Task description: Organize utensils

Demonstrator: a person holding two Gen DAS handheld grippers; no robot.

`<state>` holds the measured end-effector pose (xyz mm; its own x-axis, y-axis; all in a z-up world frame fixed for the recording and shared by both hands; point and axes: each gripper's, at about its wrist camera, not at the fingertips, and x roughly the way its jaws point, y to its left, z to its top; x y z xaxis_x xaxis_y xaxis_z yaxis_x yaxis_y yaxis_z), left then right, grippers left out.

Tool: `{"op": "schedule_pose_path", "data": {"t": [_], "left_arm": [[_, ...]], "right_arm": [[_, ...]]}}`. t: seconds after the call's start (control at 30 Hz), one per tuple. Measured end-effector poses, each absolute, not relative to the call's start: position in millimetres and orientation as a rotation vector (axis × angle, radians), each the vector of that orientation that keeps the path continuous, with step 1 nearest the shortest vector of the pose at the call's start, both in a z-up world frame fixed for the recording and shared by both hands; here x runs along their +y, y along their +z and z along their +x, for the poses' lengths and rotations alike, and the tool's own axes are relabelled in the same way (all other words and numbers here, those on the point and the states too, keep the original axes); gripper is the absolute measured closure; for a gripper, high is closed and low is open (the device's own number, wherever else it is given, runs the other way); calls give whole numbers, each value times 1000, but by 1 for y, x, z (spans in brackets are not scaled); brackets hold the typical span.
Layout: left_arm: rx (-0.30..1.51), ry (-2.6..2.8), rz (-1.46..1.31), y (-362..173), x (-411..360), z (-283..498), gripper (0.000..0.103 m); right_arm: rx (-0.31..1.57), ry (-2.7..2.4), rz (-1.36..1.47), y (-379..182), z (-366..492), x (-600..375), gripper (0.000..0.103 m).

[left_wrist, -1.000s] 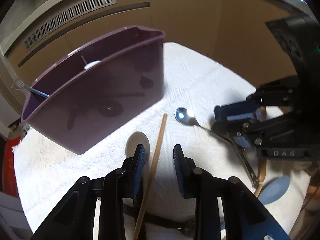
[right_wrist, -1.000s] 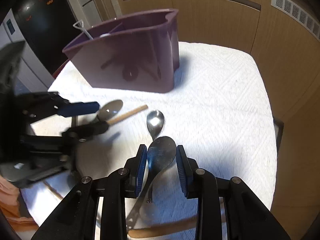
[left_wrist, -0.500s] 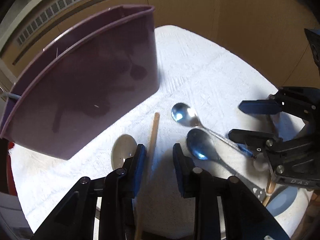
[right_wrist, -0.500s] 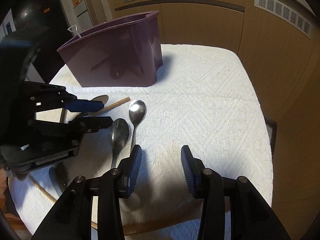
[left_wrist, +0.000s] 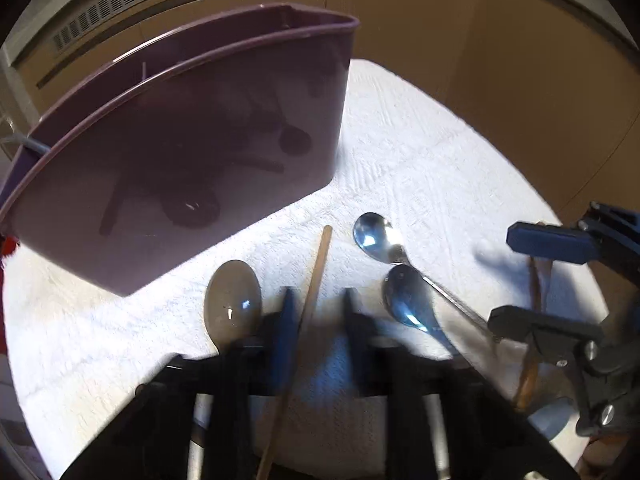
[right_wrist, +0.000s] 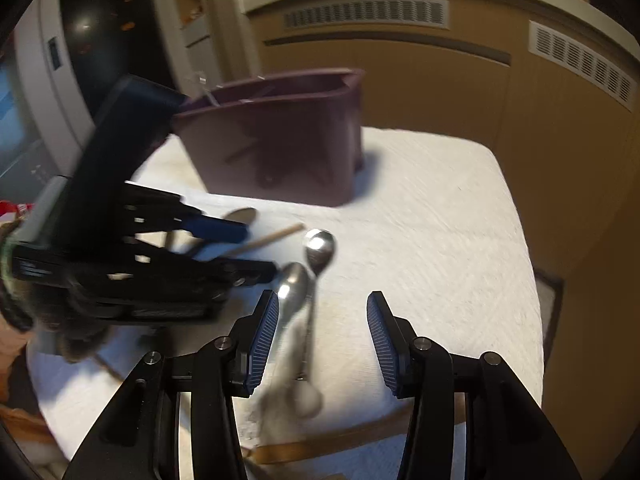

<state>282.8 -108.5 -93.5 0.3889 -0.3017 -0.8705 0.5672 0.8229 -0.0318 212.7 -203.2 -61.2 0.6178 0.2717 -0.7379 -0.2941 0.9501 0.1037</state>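
Left gripper: fingers spread, a wooden stick running between them, no clamp visible.
Right gripper: fingers wide apart, holding nothing.
Large metal spoon: on the white cloth, just beside the small metal spoon.
Beige spoon: left of the stick.
Purple utensil holder: toward the table's far edge.

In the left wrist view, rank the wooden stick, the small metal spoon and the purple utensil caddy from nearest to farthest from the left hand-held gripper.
1. Wooden stick: lies between the open fingers of the left hand-held gripper.
2. Small metal spoon: ahead, to the right.
3. Purple utensil caddy: farthest, ahead and left.
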Motion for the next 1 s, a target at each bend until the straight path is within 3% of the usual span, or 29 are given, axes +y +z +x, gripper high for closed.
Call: {"op": "schedule_pose_path", "data": {"t": [0.53, 0.83, 0.87, 0.9, 1.0], "left_arm": [[723, -388, 20, -4, 25, 197, 99], [697, -366, -52, -6, 41, 196, 99], [696, -370, -61, -6, 44, 195, 99], [694, -371, -68, -7, 45, 195, 99], [686, -372, -77, -6, 50, 192, 99]], "right_arm": [[913, 359, -185, -80, 244, -159, 56], [952, 341, -227, -100, 271, -147, 56], [956, 336, -236, -99, 269, -147, 60], [958, 336, -247, -97, 267, -144, 75], [956, 328, -277, -91, 256, -139, 75]]}}
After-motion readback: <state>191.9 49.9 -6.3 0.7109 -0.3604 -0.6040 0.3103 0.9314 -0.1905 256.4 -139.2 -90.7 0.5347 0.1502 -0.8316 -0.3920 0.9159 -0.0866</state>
